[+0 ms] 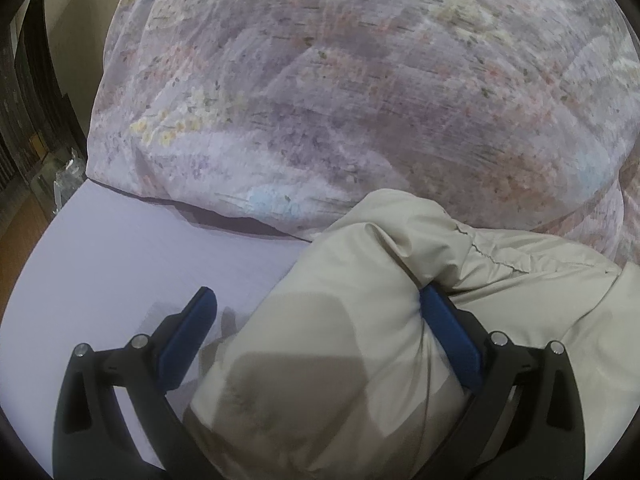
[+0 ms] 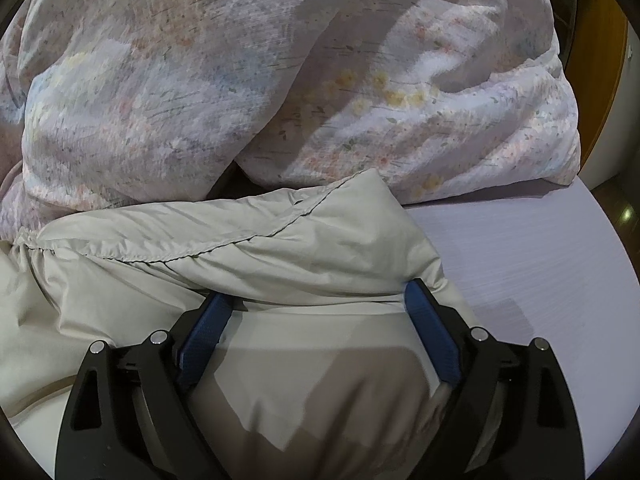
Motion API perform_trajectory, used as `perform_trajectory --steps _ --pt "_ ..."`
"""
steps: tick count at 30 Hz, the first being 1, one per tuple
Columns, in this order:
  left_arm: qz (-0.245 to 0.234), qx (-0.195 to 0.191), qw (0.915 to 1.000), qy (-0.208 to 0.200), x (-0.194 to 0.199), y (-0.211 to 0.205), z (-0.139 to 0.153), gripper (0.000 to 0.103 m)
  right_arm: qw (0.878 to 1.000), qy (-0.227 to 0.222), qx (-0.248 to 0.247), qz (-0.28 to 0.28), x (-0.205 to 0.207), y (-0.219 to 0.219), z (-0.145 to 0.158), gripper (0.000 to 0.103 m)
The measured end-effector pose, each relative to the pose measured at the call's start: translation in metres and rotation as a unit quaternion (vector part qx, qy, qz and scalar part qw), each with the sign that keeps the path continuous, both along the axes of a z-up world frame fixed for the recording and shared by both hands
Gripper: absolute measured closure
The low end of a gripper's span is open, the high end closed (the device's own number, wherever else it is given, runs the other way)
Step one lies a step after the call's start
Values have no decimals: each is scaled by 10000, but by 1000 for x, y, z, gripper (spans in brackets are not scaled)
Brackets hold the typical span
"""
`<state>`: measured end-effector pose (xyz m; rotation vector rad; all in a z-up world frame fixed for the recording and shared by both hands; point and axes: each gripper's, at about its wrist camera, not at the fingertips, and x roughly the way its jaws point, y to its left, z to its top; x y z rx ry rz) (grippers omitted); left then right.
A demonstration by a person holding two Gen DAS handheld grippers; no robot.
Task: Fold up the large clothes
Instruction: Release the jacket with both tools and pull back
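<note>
Through my left wrist camera, one beige jacket [image 1: 344, 320] fills the lower right of the frame: smooth, slightly shiny padded fabric, puffed into a rounded roll with a puckered stitched seam running toward the right edge. My left gripper [image 1: 316, 300] stands wide apart; the roll lies between its two blue pads [image 1: 188, 336], touching the right pad, while the left pad stands clear over bare sheet, so nothing is clamped. Under it all is a flat lavender bedsheet [image 1: 120, 248], finely ribbed. Above, one floral duvet [image 1: 340, 100] bulges across the upper frame, soft and crumpled, printed in faded pink, yellow and blue. At the far left edge I see dark furniture and a strip of wooden floor.

Through my right wrist camera, the same jacket [image 2: 240, 248] spreads across the middle and lower left, a thick fold with a gathered seam slanting up to a pointed corner. My right gripper [image 2: 312, 292] is spread wide as well, fabric lying between its two blue pads [image 2: 432, 332], whose tips sit under the fold's edge without squeezing. The duvet [image 2: 200, 80] heaps above; the bedsheet [image 2: 540, 260] shows at right, with an orange-brown wooden panel at the upper right edge.
</note>
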<state>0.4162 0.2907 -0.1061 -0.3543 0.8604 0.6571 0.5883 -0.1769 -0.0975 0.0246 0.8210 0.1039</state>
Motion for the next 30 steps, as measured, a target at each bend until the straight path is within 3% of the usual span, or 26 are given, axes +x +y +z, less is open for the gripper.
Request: perform_trajectory --steps 6,9,12,16,19,22,30 --pt "109 110 9998 119 -10 0 6 2 9998 -31 164 54 -6 -17 13 13" --pt "65 -378 9992 -70 -42 -4 18 2 9997 -7 262 1 -23 -33 28 14" --pt "-120 -650 9973 -307 -82 -10 34 2 9971 53 729 -232 -61 -69 47 14" --pt "-314 -542 9974 -366 -124 -24 45 2 9880 322 1408 -546 -106 -115 52 14" --pt "-334 -564 9970 -415 -156 -35 45 3 9767 533 1965 -676 -134 -135 42 14" --pt "-261 -828 9951 -471 -183 -48 40 4 9589 909 2603 -666 -153 -145 25 20" --pt "-117 -2032 9767 -678 -201 -63 7 18 9096 1471 3848 -544 -165 -143 -22 35"
